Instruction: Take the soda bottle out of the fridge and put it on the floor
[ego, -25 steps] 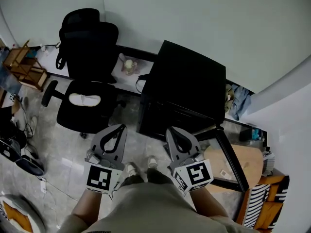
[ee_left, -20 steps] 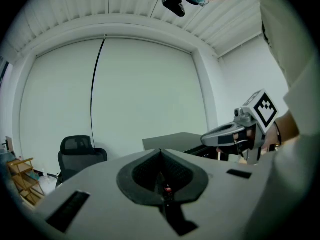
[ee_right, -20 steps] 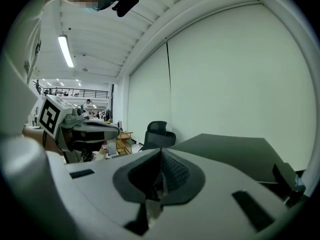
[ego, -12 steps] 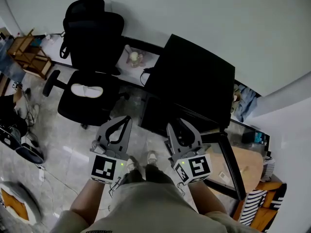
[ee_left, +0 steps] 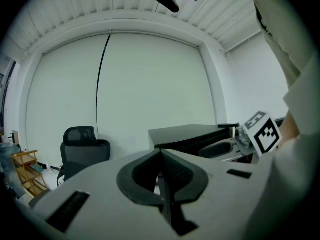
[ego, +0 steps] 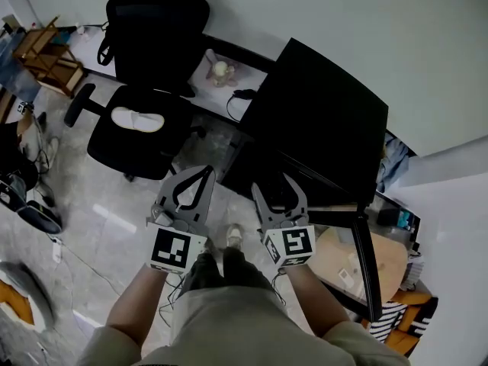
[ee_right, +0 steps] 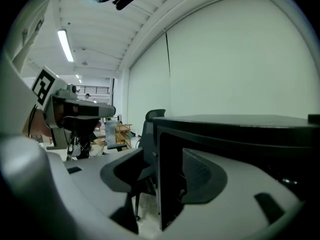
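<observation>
Right gripper (ee_right: pixel 163 151) first: jaws apart, just been opening, clamped on nothing. Only the front corner of the black fridge (ego: pixel 328 105) framed in the gap, out ahead and untouched. Left gripper (ee_left: pixel 161 151): jaws together, tip pressed to tip, empty.

Both held low in front of the hips, side by side, aimed at the fridge front. No sign of the soda bottle in any view. Presumably inside, behind a seemingly shut door.

By the look of it, barely under way: lining up on the door. Handle side not clear from here, so worth finding the free edge before committing.

Then: open right jaws onto that edge, a firm close, and a swing along the hinge arc rather than a straight tug back. Left kept free, ready to part for the bottle's body once the inside shows.

Tight quarters, mind. Black office chair (ego: pixel 156 36) just left of the fridge, a dark frame (ego: pixel 364 258) close on its right.

Tiled floor (ego: pixel 114 212) beside the feet: a fair spot for standing the bottle upright.
</observation>
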